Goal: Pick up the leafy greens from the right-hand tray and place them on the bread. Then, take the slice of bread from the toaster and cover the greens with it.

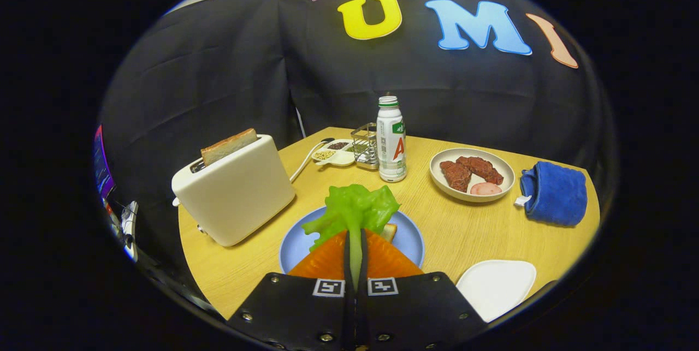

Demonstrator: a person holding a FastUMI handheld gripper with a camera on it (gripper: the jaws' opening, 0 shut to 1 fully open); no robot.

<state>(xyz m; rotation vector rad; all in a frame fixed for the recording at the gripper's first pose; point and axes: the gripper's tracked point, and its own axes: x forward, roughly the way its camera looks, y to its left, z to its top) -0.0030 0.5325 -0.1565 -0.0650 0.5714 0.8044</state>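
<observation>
Now | gripper (355,253) clamped on lettuce leaf (354,209) | over blue plate (409,236) | toaster (235,192) at 10 o'clock, bread slice (228,146) inside

1 gripper (355,255) w/ 2 orange fingers (327,261), closed on 1 bunch of leafy greens (355,208). 1 blue plate (408,239) under it, 1 bread piece (389,231) on it, mostly hidden. 1 toaster (235,190) w/ 1 bread slice (228,146) in its slot; 1 cord (306,159). 1 bottle (391,141). 1 wire rack (365,146). 1 divided dish (334,153), approx 3 compartments seen. 1 bowl (472,174): 2 brown meat pcs (456,174), 1 pink slice (485,189). 1 blue towel (554,192). 1 white tray (496,286). All on 1 worktop (453,231).
</observation>
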